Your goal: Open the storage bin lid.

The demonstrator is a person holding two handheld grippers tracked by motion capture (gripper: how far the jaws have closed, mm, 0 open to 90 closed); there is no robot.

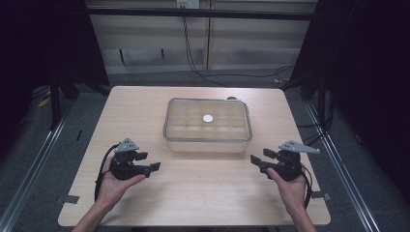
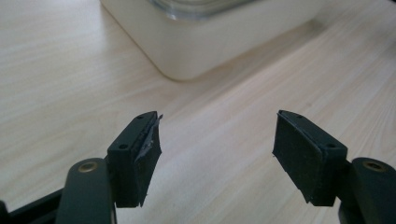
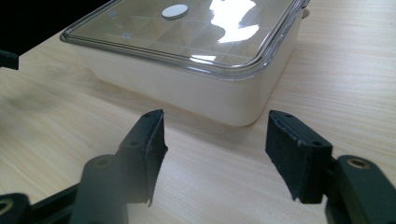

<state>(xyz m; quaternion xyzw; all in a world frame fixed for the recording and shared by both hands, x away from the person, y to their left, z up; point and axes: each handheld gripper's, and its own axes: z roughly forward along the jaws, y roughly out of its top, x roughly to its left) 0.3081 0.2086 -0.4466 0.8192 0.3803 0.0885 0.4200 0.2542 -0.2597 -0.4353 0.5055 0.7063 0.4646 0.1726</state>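
Observation:
A cream box (image 1: 208, 142) with a clear lid (image 1: 208, 121) stands at the middle of the wooden table (image 1: 145, 101). Through the lid I see a grid of compartments, and a small white disc (image 1: 208, 118) sits at the lid's centre. My left gripper (image 1: 148, 161) is held near the box's front left corner, open and holding nothing. My right gripper (image 1: 262, 156) is at the box's front right, open too. In the left gripper view the pads (image 2: 144, 156) frame a box corner (image 2: 187, 51). The right gripper view has the fingers (image 3: 289, 151) before the box (image 3: 187, 88) and disc (image 3: 175, 11).
Black cables (image 1: 203, 67) run over the floor behind the table. A metal rail (image 1: 43, 140) lies along the left side and another (image 1: 338, 159) along the right. Bare wood stretches in front of the box between my hands.

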